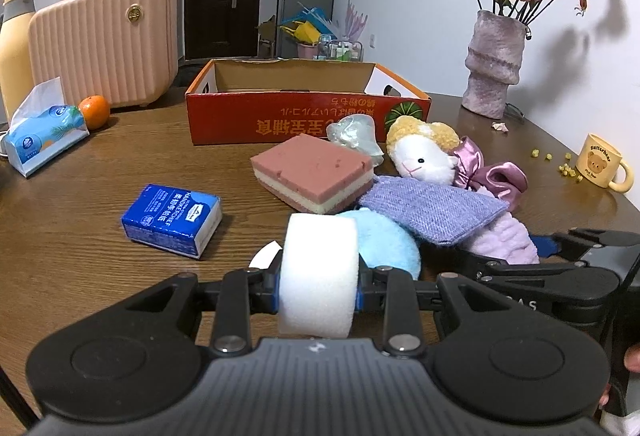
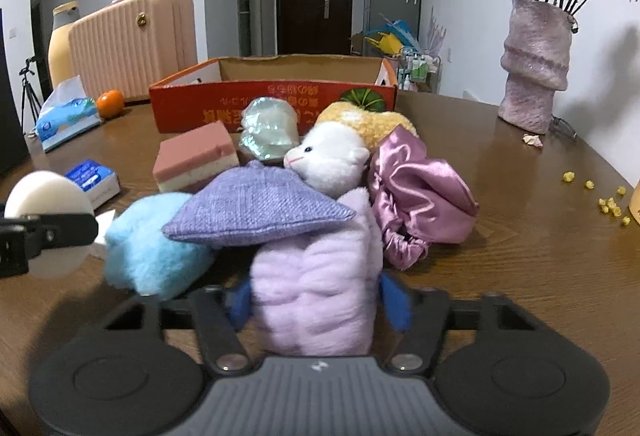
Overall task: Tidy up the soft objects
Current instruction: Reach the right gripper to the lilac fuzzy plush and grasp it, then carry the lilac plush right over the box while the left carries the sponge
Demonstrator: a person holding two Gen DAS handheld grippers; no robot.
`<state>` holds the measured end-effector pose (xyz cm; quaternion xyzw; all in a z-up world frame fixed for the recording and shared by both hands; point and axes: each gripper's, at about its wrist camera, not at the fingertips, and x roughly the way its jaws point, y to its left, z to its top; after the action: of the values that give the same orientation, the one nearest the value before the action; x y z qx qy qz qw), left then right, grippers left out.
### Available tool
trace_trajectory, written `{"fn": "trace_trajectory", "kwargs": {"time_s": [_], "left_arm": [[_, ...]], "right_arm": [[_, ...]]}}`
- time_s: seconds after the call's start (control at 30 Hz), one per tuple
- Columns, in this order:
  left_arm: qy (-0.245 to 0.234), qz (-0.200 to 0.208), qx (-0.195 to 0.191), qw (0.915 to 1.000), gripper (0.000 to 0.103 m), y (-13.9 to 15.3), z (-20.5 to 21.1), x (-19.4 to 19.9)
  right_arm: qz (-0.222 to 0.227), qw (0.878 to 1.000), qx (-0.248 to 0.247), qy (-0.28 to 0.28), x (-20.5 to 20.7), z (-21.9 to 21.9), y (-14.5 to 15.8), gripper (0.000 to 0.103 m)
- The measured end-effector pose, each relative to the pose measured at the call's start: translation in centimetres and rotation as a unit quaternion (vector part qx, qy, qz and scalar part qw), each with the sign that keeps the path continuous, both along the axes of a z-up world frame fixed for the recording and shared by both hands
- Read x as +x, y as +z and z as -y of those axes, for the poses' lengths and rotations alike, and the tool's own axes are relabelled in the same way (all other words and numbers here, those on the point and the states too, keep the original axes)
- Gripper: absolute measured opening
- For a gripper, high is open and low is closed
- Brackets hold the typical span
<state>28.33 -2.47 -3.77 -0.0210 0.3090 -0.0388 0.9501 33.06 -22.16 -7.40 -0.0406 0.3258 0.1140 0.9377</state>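
My left gripper (image 1: 318,292) is shut on a round white sponge (image 1: 320,268), held just above the table; the sponge (image 2: 44,191) also shows at the right wrist view's left edge. My right gripper (image 2: 316,300) is shut on a lilac fluffy cloth (image 2: 316,276), its blue pads pressing both sides. A purple woven cloth (image 2: 256,211) lies across the lilac cloth's top. Around them lie a blue fluffy ball (image 2: 152,248), a pink layered sponge (image 2: 196,159), a sheep plush (image 2: 332,159) and a pink satin bonnet (image 2: 416,195). The open red cardboard box (image 2: 272,103) stands behind the pile.
A blue tissue pack (image 1: 172,220) lies left of the pile. Further left are a tissue box (image 1: 44,131), an orange (image 1: 95,111), a pink suitcase (image 1: 104,43) and a yellow bottle (image 1: 14,47). A flower vase (image 1: 494,63) and a yellow mug (image 1: 600,163) stand at the right.
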Motion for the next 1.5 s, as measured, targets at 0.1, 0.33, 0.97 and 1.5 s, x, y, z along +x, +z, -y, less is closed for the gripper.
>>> {"fn": "trace_trajectory", "kwargs": {"time_s": [0.1, 0.33, 0.97, 1.5], "left_arm": [[0.0, 0.004, -0.002, 1.0, 0.03, 0.0, -0.1, -0.1], [0.005, 0.014, -0.006, 0.9999, 0.03, 0.4, -0.4, -0.5], [0.023, 0.059, -0.002, 0.998, 0.03, 3.3, -1.4, -1.9], [0.019, 0.101, -0.009, 0.9947, 0.03, 6.6, -1.2, -0.3]], "right_arm": [[0.01, 1.0, 0.01, 0.0, -0.3, 0.4, 0.3, 0.046], [0.028, 0.999, 0.04, -0.005, -0.9, 1.4, 0.8, 0.037], [0.121, 0.99, 0.07, -0.005, -4.2, 2.0, 4.6, 0.034], [0.183, 0.98, 0.08, -0.002, -3.1, 1.2, 8.5, 0.034]]}}
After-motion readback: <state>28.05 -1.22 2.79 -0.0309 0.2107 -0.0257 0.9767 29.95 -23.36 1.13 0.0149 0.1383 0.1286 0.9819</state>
